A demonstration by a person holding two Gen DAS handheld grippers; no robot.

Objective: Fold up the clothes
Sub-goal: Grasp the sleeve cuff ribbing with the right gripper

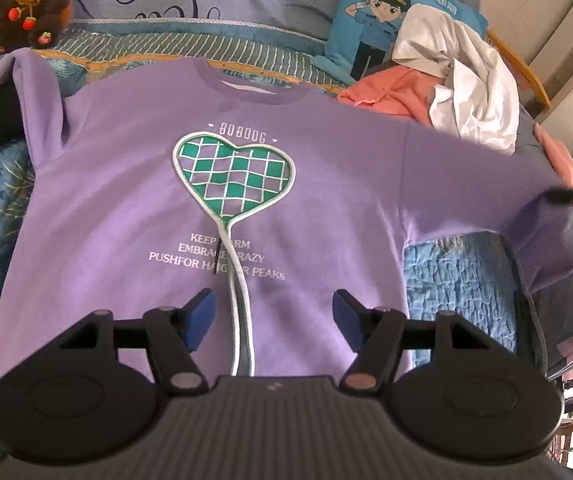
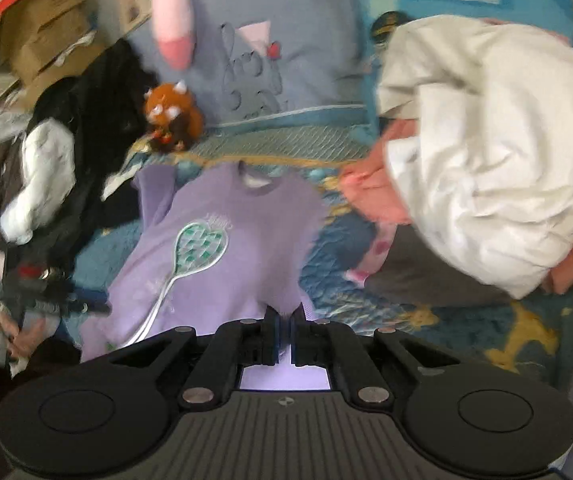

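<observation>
Between the blue pads of the right gripper [image 2: 282, 336] a piece of lilac cloth is pinched, the jaws pressed together on it; this is the edge of the purple sweatshirt [image 2: 222, 248], probably its sleeve, which rises from the bed toward the camera; the picture is blurred, so I cannot say exactly which part is held. At 6 o'clock in the left wrist view the left gripper [image 1: 273, 316] has its fingers spread wide and empty above the lower front of the same sweatshirt [image 1: 126, 200]; they do not seem to touch the cloth.

Going outward, the garment lies face up on the blue quilt [image 1: 458, 276], with the heart print [image 1: 234, 176] in the centre and the collar at 12 o'clock; one sleeve is stretched toward 3 o'clock, where a dark blurred shape is at its end; the other sleeve stands folded upward at 10 o'clock. At 2 o'clock a white garment [image 1: 462, 80] and a coral garment [image 1: 386, 88] wait in a heap.

By my judgement the folding is at the beginning; the body is spread flat, no fold is finished; the sleeves, the body and the other clothes remain.
</observation>
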